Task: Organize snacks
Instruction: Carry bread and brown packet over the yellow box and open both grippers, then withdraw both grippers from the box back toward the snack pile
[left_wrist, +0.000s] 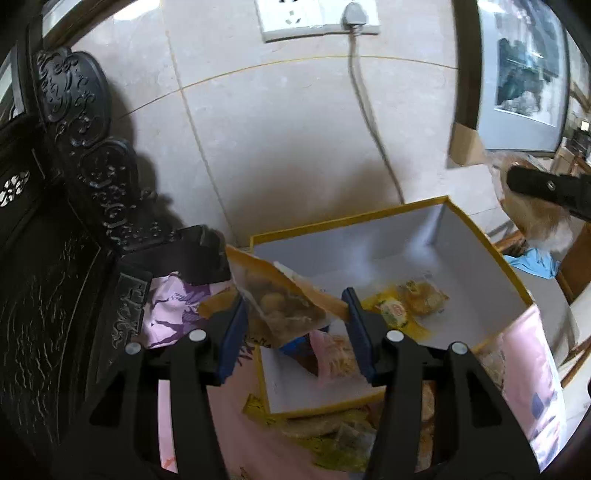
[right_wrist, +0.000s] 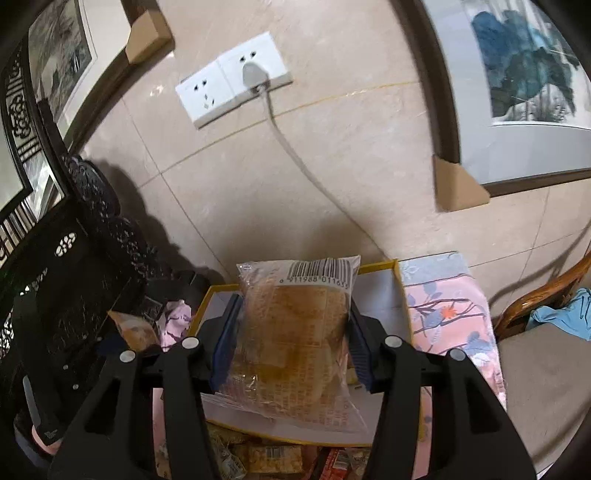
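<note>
Where visible only rightward, barcoded bread packet (right_wrist: 295, 332) in right claw (right_wrist: 293, 332).

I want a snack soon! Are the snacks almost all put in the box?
Not yet. The yellow-rimmed box holds only a few packets. The left gripper holds an orange packet, the right gripper a clear cake packet. More loose snacks wait in front.
</note>
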